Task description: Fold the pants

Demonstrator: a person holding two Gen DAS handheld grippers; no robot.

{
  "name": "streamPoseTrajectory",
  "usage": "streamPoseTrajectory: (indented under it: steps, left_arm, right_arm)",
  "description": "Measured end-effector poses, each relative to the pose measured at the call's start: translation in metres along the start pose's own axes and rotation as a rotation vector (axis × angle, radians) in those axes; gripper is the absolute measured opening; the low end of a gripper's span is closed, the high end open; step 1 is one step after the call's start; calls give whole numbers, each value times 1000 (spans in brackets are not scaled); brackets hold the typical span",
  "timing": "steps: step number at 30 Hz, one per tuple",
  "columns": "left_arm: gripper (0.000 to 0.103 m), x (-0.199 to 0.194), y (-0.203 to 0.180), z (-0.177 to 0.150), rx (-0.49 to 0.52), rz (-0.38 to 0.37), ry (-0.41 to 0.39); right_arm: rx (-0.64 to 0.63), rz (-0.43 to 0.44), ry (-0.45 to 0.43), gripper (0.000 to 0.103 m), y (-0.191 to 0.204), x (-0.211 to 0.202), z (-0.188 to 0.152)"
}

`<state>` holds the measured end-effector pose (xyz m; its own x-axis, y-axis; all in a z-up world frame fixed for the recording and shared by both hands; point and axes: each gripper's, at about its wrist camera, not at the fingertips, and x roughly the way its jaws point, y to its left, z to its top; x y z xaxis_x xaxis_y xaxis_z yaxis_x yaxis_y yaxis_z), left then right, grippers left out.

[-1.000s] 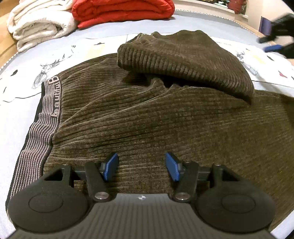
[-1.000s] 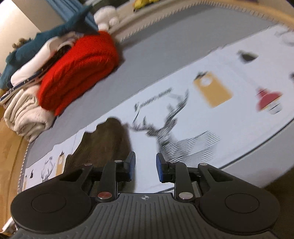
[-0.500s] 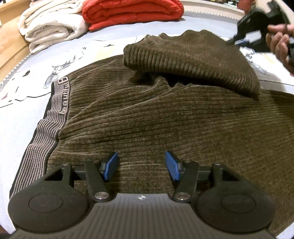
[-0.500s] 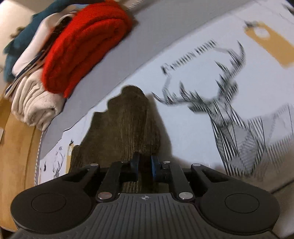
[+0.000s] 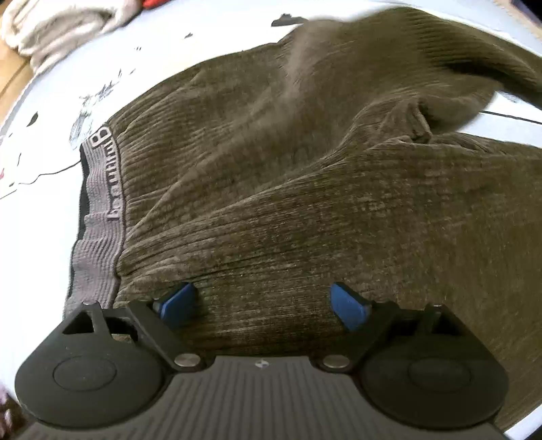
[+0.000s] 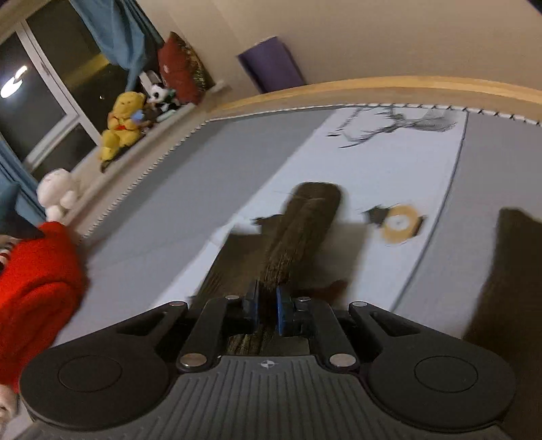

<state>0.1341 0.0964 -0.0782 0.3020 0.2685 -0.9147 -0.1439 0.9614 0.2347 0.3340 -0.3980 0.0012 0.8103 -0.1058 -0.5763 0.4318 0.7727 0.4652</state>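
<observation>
Brown corduroy pants (image 5: 305, 189) lie spread on the bed, their grey lettered waistband (image 5: 98, 233) at the left. My left gripper (image 5: 262, 301) hovers over the near edge of the cloth; its jaws are opening wide, with blue pads (image 5: 347, 304) apart and only flat fabric beneath them. In the right wrist view my right gripper (image 6: 266, 306) is shut on a pant leg (image 6: 305, 230), which stretches forward from the blue pads, lifted off the sheet. The leg's far end hangs blurred above the bed.
A folded red garment (image 6: 34, 291) and a cream one (image 5: 57, 27) are stacked at the bed's far side. The printed white sheet (image 6: 372, 169) covers a grey mattress with a wooden bed frame (image 6: 372, 88). Stuffed toys (image 6: 123, 125) sit on the window ledge.
My left gripper's jaws have spread wider and tipped down over the pants. My right gripper closed on the pant leg and swung it away, unfolding the leg that lay doubled over.
</observation>
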Motion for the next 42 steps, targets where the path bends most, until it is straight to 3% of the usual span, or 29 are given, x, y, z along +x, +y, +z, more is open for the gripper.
streamPoseTrajectory:
  steps: [1,2,7,10,12,17,19,20,21,23,26,28,29,31,35,37,39,42]
  left_arm:
    - [75,-5,-5,6,3,8,9]
    - [71,-13,-11,11,12,7,-12]
    - [70,-65,-62,51,87,-122,-291]
    - [70,-66,-97,77,143,-184,-372]
    - [71,-51,-119,94,175,-172,-357]
    - [69,-7,-144,119,243,-114,-253]
    - [30,6,-139,120,263,-112,-176]
    - [18,6,-134,119,258,-147,-161]
    - [10,4,-131,117,265,-136,-153]
    - [7,-2,-125,110,281,-90,-166]
    - [7,-12,-104,101,215,-148,-193]
    - [7,-14,-95,97,206,-144,-217]
    - [7,-13,-92,96,202,-141,-218]
    - [7,-16,-94,98,191,-149,-220]
    - [7,-21,-101,99,209,-163,-220]
    - [7,-23,-107,98,237,-197,-229]
    - [7,-21,-113,97,272,-210,-214]
    - [7,-16,-114,96,298,-211,-188]
  right_arm:
    - [-7,6,15,10,-9,7,2]
    - [3,17,40,10,-20,14,4]
    - [88,116,187,17,-56,50,14]
    - [154,150,216,29,-72,57,20]
    - [186,142,211,44,-82,59,24]
    - [293,123,220,48,-109,64,25]
    - [340,115,207,49,-118,67,28]
    - [359,110,196,49,-121,68,29]
    - [373,109,190,49,-123,69,31]
    - [386,109,191,50,-125,79,34]
    - [399,123,211,50,-125,90,33]
    - [388,129,220,35,-124,95,33]
    - [379,137,227,10,-122,97,34]
    - [368,145,226,8,-119,96,37]
    - [338,131,106,2,-118,75,56]
    - [374,65,40,1,-126,58,67]
    - [380,-67,-16,1,-133,42,72]
    - [413,-234,54,1,-154,45,64]
